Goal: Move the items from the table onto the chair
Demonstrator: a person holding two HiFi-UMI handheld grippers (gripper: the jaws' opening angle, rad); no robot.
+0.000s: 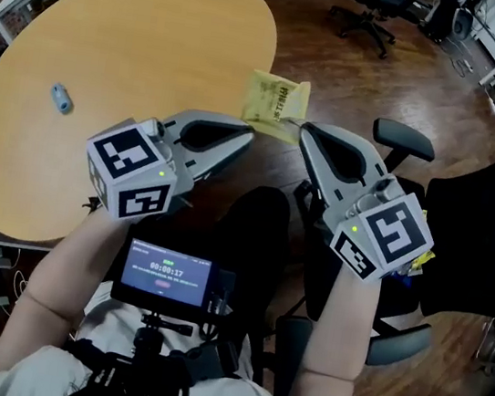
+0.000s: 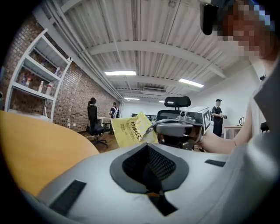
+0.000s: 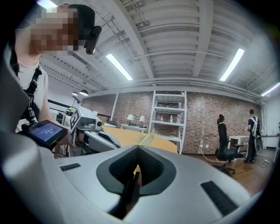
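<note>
The clenched right gripper (image 1: 303, 131) pinches just one edge of the crinkly yellow plastic packet (image 1: 278, 103). The left gripper (image 1: 250, 135), at the packet's seven o'clock, looks clenched on nothing. A quick swing toward the black office chair (image 1: 406, 139) at four o'clock could shake the packet loose.

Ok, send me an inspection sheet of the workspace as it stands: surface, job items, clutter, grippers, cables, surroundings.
Surface: round wooden table, one item on it.
Job's things: yellow packet held in the air just off the table edge; small blue-grey item on the table; black chair to the right.
Clutter: nothing seen.
Grippers: right gripper shut on the yellow packet; left gripper shut, its tip close beside the packet, contact unclear.
Cables: one on the floor near the shelving.
Surroundings: brick wall, shelving, people standing far off.
</note>
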